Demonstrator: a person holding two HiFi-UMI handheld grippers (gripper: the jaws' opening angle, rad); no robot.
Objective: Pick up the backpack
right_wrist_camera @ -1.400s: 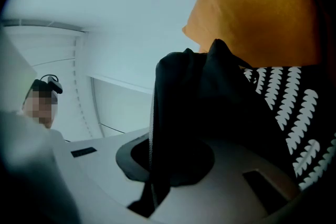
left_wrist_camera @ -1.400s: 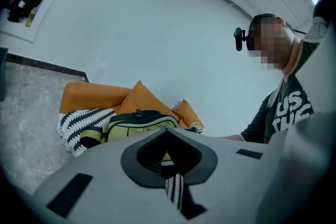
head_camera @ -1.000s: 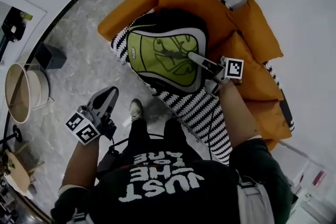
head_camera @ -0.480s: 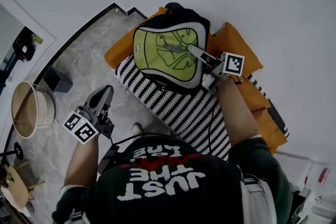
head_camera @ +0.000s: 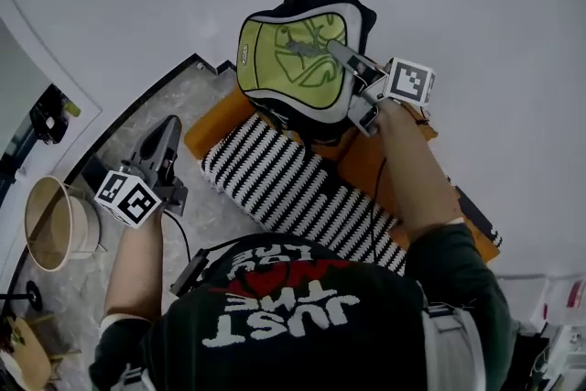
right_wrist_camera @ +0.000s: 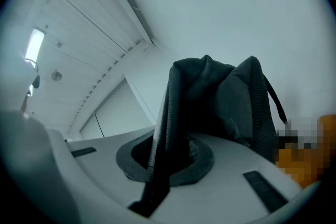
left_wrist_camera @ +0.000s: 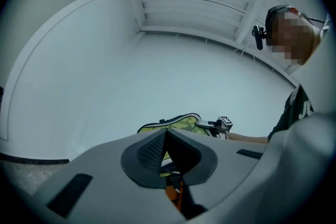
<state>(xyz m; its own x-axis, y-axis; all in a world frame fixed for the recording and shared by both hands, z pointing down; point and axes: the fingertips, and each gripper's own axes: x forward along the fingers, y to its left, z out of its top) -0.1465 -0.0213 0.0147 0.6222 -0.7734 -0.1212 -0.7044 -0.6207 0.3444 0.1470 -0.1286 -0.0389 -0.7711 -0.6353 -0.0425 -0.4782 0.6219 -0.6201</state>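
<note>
- The right gripper point(head_camera: 341, 56) is clenching a dark strap point(right_wrist_camera: 159, 128) of the backpack point(head_camera: 293, 73); its own view is showing the webbing running straight through the shut jaws.
- The backpack is hanging in the air off that one grip, green face towards the head camera, above the far end of the sofa point(head_camera: 366, 162) and apart from the striped throw point(head_camera: 293, 188).
- The bag's bulk is lying just beyond the right jaws, and its long axis is probably hanging downward from the strap.
- The left gripper point(head_camera: 168, 128) is pinching nothing, its pads meeting at the tips. It is hovering over the floor well apart from the bag, which is lying ahead and to its right.
- The right hand is the nearer one and is carrying the whole load, so any further move is resting on that strap hold.
- The head view is giving the clearance from the sofa but not the pinch. The right gripper view is giving the pinch and the bag's black side. The left gripper view is showing the bag small, against the wall.
</note>
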